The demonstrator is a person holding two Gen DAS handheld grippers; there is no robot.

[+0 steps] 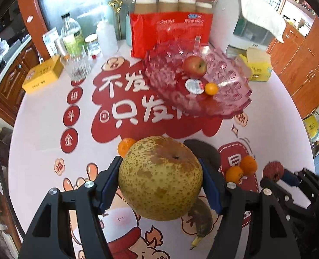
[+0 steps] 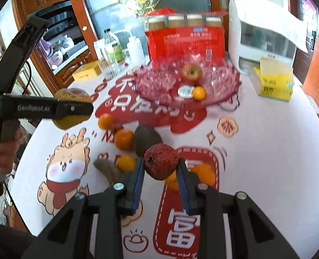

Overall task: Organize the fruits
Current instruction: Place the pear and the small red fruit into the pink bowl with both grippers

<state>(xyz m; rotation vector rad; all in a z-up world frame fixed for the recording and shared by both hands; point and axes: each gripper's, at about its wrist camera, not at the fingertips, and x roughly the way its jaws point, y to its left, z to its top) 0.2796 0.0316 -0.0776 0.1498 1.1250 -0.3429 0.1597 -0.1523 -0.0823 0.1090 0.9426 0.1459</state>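
My left gripper (image 1: 160,180) is shut on a big speckled yellow pear (image 1: 160,179), held above the table; it also shows in the right wrist view (image 2: 73,108). My right gripper (image 2: 160,166) is shut on a bumpy red fruit (image 2: 160,160), seen too in the left wrist view (image 1: 273,170). The pink glass fruit tray (image 1: 228,103) stands further back with a red apple (image 1: 194,66) and a small orange (image 1: 211,89) in it. Several small oranges (image 2: 123,139), a dark avocado (image 2: 145,137) and a browned banana (image 1: 202,222) lie on the table.
A red pack of paper cups (image 1: 172,28), a white appliance (image 1: 241,19), a yellow tissue box (image 1: 258,69), bottles and a glass (image 1: 76,64), and a yellow box (image 1: 43,76) line the table's far side. A round white label (image 1: 194,86) lies in the tray.
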